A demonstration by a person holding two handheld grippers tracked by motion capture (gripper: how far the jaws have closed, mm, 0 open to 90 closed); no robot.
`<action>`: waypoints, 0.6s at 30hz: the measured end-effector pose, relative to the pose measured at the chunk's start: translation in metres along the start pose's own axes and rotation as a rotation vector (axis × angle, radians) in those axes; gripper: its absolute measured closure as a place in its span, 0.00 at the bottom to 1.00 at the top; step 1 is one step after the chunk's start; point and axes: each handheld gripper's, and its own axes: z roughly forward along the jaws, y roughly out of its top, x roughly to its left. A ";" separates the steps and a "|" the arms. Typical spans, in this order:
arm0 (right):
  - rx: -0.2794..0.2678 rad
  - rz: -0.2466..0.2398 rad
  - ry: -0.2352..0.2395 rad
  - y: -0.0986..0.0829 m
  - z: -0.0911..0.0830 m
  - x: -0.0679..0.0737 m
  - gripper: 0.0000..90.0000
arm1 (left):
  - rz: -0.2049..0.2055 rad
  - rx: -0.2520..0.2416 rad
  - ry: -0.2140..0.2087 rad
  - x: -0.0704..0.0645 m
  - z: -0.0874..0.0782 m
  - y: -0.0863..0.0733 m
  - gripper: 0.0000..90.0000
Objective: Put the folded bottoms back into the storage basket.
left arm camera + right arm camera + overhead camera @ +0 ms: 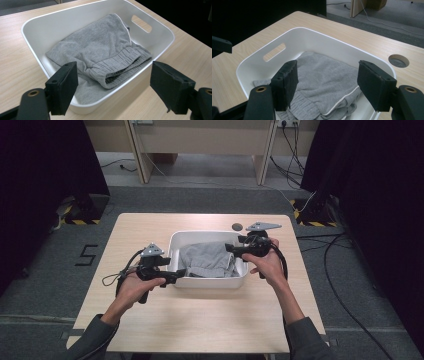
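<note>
A light wooden tabletop [200,320] carries a white plastic bin [176,245], set near the middle and closer to the far edge. Inside the bin lies a folded grey garment [207,260] of sweatshirt-like fabric, with a ribbed elastic band along one side; it covers most of the bin's floor. The bin has a slot handle cut into its short wall.

A person reaches in from the near edge, with a two-jaw tool in each hand. The left gripper [177,276] sits at the bin's near-left corner, its jaws set wide apart and holding nothing. In the left gripper view, the left gripper [112,87] has one black jaw over the inside of the bin and the other outside the rim, with the garment's ribbed band [125,63] between and beyond them.

The right gripper [231,248] hovers over the bin's right side, above the garment. In the right gripper view, the right gripper [328,87] has its jaws spread wide and empty, with grey cloth below the gap; I cannot tell whether they touch it.

A round cable hole [237,226] sits in the tabletop beyond the bin, near the far edge.
</note>
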 end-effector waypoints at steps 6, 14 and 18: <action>-0.003 -0.028 -0.012 -0.009 -0.010 0.006 0.37 | 0.007 -0.001 -0.003 -0.004 -0.007 -0.009 0.25; -0.027 -0.021 -0.017 -0.024 -0.032 0.007 0.37 | 0.017 -0.008 -0.013 -0.011 -0.016 -0.024 0.25; -0.041 -0.014 -0.031 -0.035 -0.044 0.007 0.37 | 0.021 -0.013 -0.010 -0.014 -0.020 -0.032 0.25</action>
